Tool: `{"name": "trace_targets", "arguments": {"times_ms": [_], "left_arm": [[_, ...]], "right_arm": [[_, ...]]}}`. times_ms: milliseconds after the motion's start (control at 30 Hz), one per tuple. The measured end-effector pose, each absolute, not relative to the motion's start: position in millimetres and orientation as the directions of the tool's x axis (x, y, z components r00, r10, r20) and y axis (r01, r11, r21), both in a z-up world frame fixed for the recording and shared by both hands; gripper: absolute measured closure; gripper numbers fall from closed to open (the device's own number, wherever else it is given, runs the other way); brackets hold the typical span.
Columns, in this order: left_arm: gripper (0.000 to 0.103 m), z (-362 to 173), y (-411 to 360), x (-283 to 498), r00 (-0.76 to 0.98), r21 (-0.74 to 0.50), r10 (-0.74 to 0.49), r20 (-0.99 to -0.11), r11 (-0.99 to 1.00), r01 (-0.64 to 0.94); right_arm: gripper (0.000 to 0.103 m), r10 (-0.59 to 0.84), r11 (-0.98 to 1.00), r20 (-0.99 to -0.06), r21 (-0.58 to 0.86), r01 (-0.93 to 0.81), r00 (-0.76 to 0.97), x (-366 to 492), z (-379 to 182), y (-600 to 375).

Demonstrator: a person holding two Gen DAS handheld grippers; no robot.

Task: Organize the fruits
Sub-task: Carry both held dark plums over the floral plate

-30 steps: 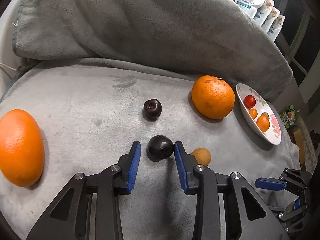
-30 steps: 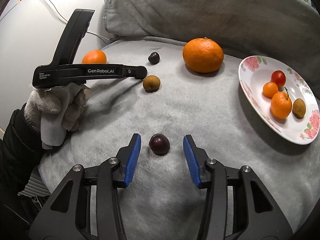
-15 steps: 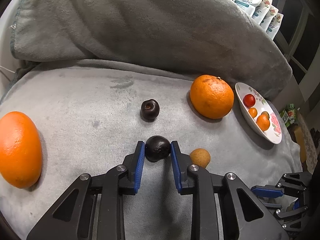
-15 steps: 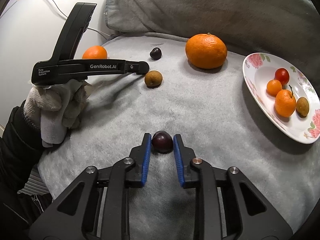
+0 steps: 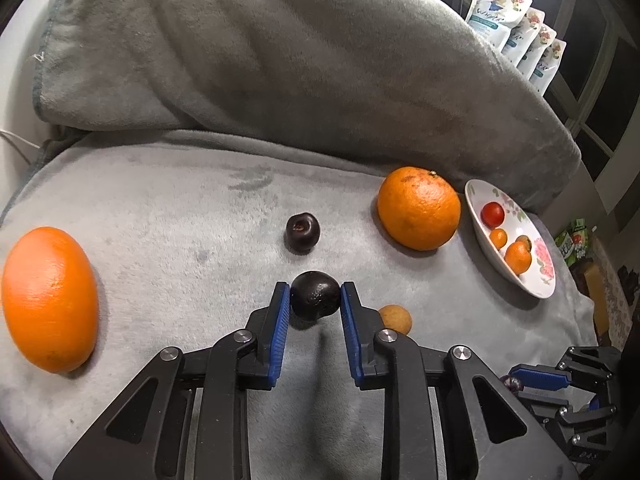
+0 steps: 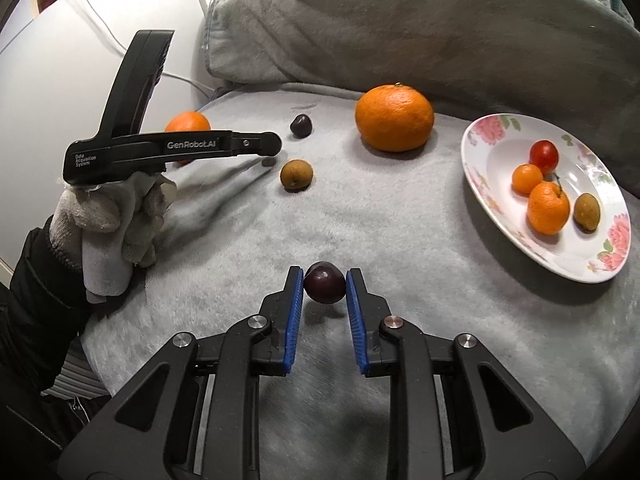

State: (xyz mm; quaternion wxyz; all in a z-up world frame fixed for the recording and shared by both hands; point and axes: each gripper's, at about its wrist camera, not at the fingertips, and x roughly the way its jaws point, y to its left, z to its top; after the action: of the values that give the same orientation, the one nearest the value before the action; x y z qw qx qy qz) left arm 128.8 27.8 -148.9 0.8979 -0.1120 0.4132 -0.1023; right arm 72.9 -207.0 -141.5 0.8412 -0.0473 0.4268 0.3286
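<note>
My left gripper (image 5: 315, 294) is shut on a dark wrinkled fruit (image 5: 315, 295), its blue pads pressing both sides just above the grey blanket. Another dark fruit (image 5: 302, 231) lies just beyond it, and a small tan fruit (image 5: 396, 318) sits beside the right finger. My right gripper (image 6: 324, 283) is shut on a dark purple fruit (image 6: 324, 282). A flowered white plate (image 6: 500, 148) at the right holds a red fruit, two small orange ones and a tan one. A big orange (image 6: 394, 117) rests left of the plate. In the right wrist view the left gripper's fingertips are hidden.
A second large orange (image 5: 49, 300) lies at the far left of the blanket. A grey cushion (image 5: 280, 60) rises behind the fruit. A gloved hand (image 6: 116, 216) holds the left gripper's body (image 6: 172, 148). Several white pouches (image 5: 516, 32) stand at the back right.
Both grippers' jaws have closed from wide apart onto their dark fruits. Both fruits now sit slightly lifted off the blanket between the pads.
</note>
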Motion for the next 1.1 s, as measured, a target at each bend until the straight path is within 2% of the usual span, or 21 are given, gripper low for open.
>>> {"name": "trace_targets", "arguments": {"times_ms": [300, 1100], "left_arm": [[0.079, -129.7, 26.8, 117.9, 0.66, -0.297, -0.301, -0.688, 0.947, 0.122], [0.079, -103.7, -37.9, 119.8, 0.66, -0.3, -0.386, -0.645, 0.922, 0.246]], "right_arm": [[0.08, 0.506, 0.803, -0.723, 0.197, -0.562, 0.47, 72.7, -126.8, -227.0], [0.08, 0.443, 0.878, -0.668, 0.19, -0.439, 0.598, 81.7, -98.7, -295.6]]}}
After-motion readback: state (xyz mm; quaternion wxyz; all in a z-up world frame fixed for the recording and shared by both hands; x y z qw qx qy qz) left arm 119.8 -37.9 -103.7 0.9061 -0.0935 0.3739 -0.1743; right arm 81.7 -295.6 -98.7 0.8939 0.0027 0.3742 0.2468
